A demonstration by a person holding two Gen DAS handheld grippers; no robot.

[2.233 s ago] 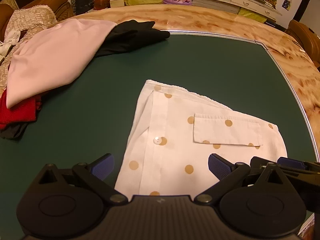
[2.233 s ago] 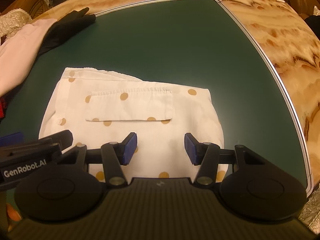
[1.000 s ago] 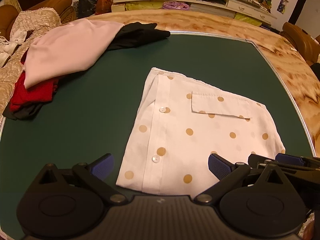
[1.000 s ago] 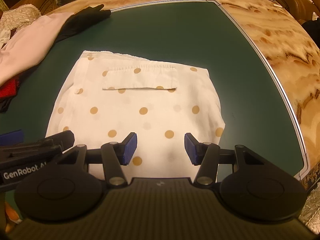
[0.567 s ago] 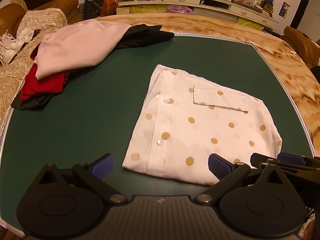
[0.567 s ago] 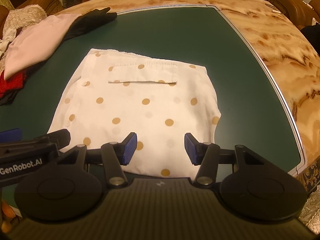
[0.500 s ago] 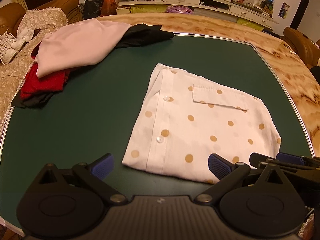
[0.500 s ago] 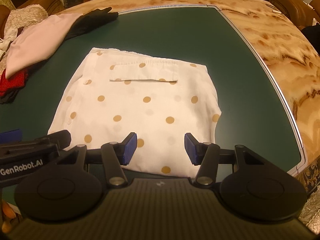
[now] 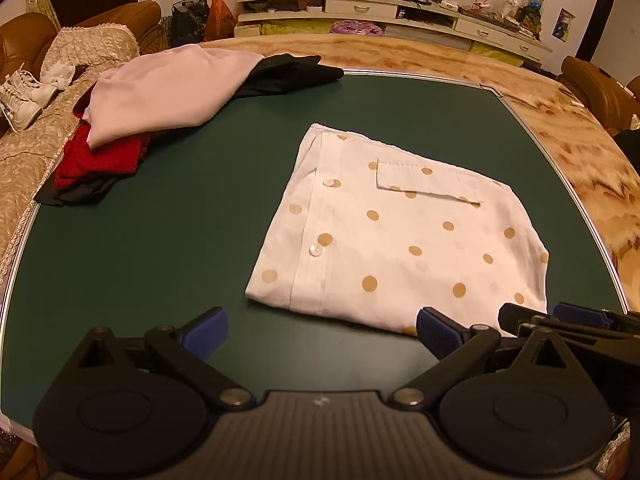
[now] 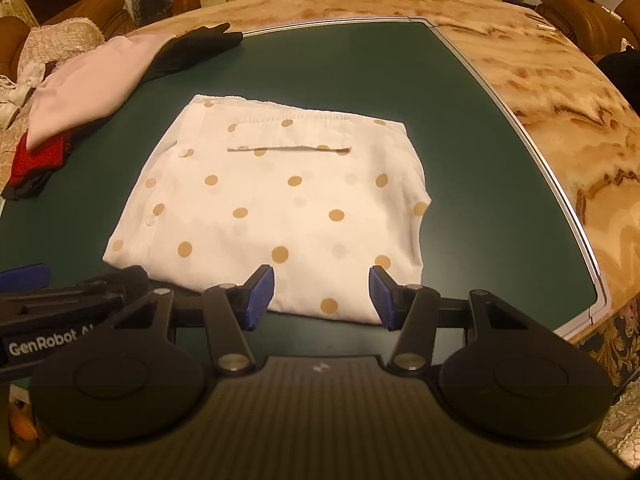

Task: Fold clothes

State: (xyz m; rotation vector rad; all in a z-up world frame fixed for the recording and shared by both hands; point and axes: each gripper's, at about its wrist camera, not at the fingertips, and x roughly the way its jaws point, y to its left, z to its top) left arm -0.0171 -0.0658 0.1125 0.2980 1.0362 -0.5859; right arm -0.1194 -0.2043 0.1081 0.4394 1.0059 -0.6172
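Two black two-finger grippers hang side by side above the near edge of a smooth, dark green table mat (image 9: 168,224) bordered by a thin metal strip. On it lies the white, tan-dotted cotton shirt (image 9: 400,236), folded into a flat, roughly square packet with soft rounded corners. Its button placket with two pale round buttons runs down the packet's left side, and a rectangular patch pocket (image 9: 428,182) with a stitched hem sits toward the far edge.

Seen from its own wrist camera, the left gripper (image 9: 320,330) has its jaws spread wide, nothing between the ribbed blue pads (image 9: 206,330); the shirt's near left corner lies just beyond them, untouched. The right gripper (image 10: 322,294) holds its jaws at a middling gap and is empty too, its blue pads poised over the shirt's near hem without pressing on it.

At the mat's far left sits a loose heap of clothes: a smooth pale pink garment (image 9: 168,96) draped on top, a black fabric piece (image 9: 292,74) stretching out toward the middle, and a nubbly red knit (image 9: 100,158) below. Beyond the mat the tabletop is glossy, amber-veined marble (image 10: 560,92). A lace-covered sofa cushion (image 9: 92,50) stands behind.
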